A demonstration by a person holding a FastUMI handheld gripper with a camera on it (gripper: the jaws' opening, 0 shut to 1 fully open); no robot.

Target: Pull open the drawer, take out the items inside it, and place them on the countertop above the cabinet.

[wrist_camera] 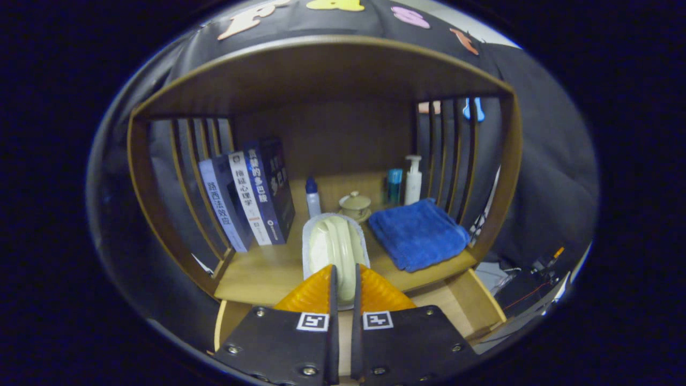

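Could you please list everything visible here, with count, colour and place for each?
cabinet: one, brown wood, slatted sides, open front.
countertop: one, light wood, under all the items.
drawer: one, light wood, pulled open below the countertop.
books: four, dark blue and white spines, upright against the left slats.
small bottle: one, white with blue cap, beside the books.
lidded cup: one, pale green, on a saucer at the back.
teal bottle: one, back right.
pump bottle: one, white, beside the teal bottle.
towel: one, blue, folded, right side.
packaged item: one, pale green in whitish wrap, between the fingers.
gripper: one, closed on the packaged item.
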